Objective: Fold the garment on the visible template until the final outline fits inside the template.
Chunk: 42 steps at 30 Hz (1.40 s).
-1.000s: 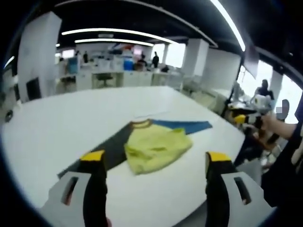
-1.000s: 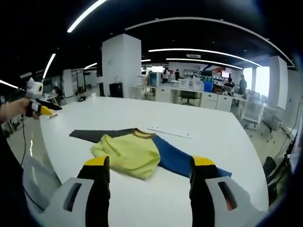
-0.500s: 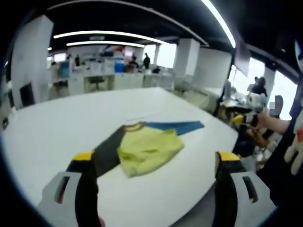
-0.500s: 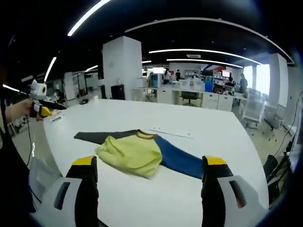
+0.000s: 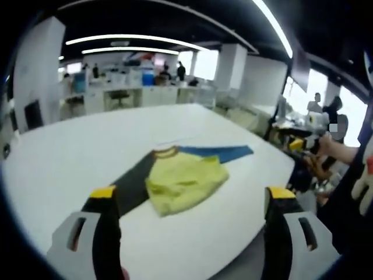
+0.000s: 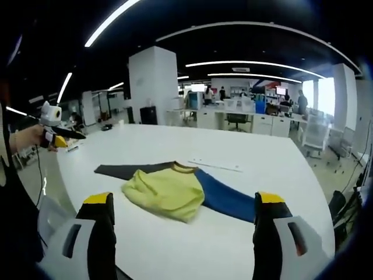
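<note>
Garment (image 5: 183,182) is observed lying on the white table (image 5: 70,157), roughly at the middle of the tabletop in both views. Its yellow body is bunched and folded into a rumpled mass, with an orange-brown collar band seen at the far edge. One dark grey sleeve (image 5: 133,182) is extended flat from beneath the yellow portion toward the lower left of the left gripper view, and one blue sleeve (image 5: 224,153) is extended flat toward the right. In the right gripper view the same garment (image 6: 166,191) is seen with the grey sleeve (image 6: 119,170) running left and the blue sleeve (image 6: 227,199) running right. A thin pale strip (image 6: 214,165) is noted lying on the table just beyond the garment, apart from it. No template outline can be made out on the tabletop.

The left gripper (image 5: 192,201) is held back from the garment, above the near table edge; its yellow-tipped black jaws are spread wide with nothing between them. The right gripper (image 6: 185,205) is likewise held back on its own side, jaws spread wide and empty. Neither gripper is in contact with the cloth.

The right gripper is also seen at the right of the left gripper view (image 5: 302,144), held in a hand, and the left gripper at the left of the right gripper view (image 6: 55,129), likewise in a hand.

An open-plan office with desks, white pillars (image 6: 152,84) and ceiling strip lights is recorded behind the table.
</note>
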{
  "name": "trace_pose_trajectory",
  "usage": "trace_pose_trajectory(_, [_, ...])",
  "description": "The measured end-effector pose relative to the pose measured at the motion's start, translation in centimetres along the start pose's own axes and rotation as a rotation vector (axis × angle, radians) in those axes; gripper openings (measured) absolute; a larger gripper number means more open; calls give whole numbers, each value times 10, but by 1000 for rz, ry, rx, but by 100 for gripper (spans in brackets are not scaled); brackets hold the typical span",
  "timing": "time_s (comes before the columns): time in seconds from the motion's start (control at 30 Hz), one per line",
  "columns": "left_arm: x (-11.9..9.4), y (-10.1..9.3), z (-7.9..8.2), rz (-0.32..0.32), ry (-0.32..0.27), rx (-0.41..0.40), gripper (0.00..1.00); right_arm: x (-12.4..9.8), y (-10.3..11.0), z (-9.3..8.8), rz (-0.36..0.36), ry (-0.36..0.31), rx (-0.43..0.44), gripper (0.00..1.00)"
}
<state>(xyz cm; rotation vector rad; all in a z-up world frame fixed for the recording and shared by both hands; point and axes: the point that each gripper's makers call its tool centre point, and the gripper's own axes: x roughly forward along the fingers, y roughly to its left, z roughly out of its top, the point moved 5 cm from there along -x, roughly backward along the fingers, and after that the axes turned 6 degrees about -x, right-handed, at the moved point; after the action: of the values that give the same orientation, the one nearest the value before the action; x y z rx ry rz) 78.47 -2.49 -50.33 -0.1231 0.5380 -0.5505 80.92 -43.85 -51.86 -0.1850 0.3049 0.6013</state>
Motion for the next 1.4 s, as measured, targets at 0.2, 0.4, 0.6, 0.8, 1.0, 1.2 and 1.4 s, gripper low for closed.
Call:
trace_pose_trajectory(0.2, [8,5,-1,11,4,-31,96,5,-10,-11,-38,38,15,86])
trace_pose_trajectory(0.4, [22,14,-2,41,13,-38,89,17,-13,-17,-51,51,37,80])
trace_pose_trajectory(0.6, [43,22,-8,52,33,-48,82,34,-15,-21,-39,65,39,77])
trace_pose_trajectory(0.8, [65,30,-14,57,54,-68,76,53,-23,-29,-36,91,55,70])
trace_pose_trajectory(1.0, [83,44,-18,74,62,-92,70,72,-29,-36,-26,109,68,65])
trace_pose_trajectory(1.2, [100,59,-25,91,86,-103,65,88,-31,-43,-14,131,76,60])
trace_pose_trajectory(1.4, [119,73,-31,122,99,-134,54,107,-37,-53,-15,180,93,51])
